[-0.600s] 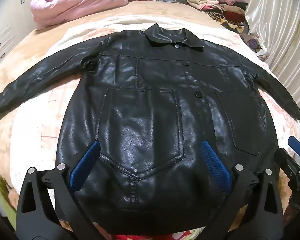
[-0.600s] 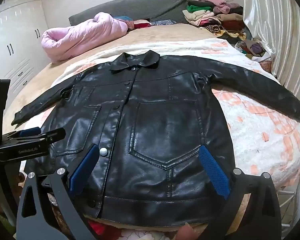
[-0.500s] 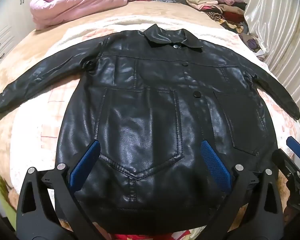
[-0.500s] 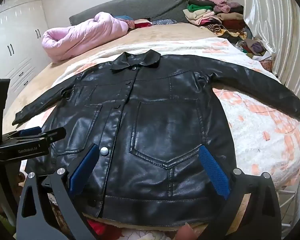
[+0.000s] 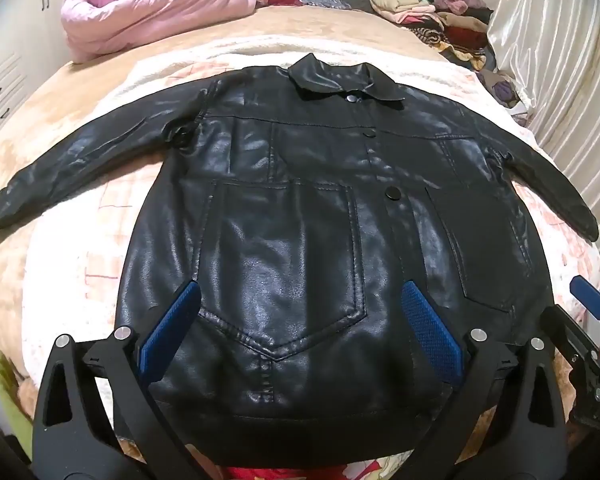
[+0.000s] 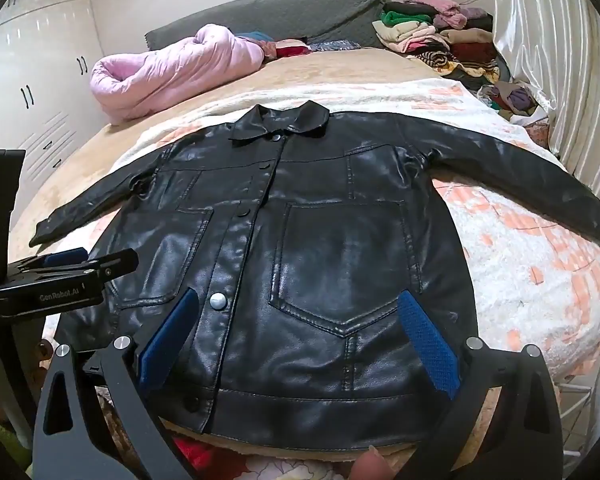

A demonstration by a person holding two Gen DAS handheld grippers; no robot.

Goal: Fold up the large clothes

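Note:
A black leather jacket (image 5: 300, 208) lies flat, front up and buttoned, on the bed, collar far, both sleeves spread out sideways. It also shows in the right wrist view (image 6: 320, 240). My left gripper (image 5: 300, 320) is open and empty, hovering above the jacket's lower left part near the hem. My right gripper (image 6: 296, 316) is open and empty above the lower right part. Each gripper shows at the edge of the other's view: the right one (image 5: 588, 320), the left one (image 6: 68, 268).
A white and pink blanket (image 6: 540, 272) lies under the jacket on a tan bed cover (image 5: 60, 112). A pink quilt (image 5: 152, 4) and a stack of folded clothes (image 6: 432, 36) sit at the far end. Curtains (image 6: 560, 60) hang at the right, white cupboards (image 6: 40, 80) at the left.
Both views have shifted very slightly; the jacket lies the same. Both grippers stay open and empty.

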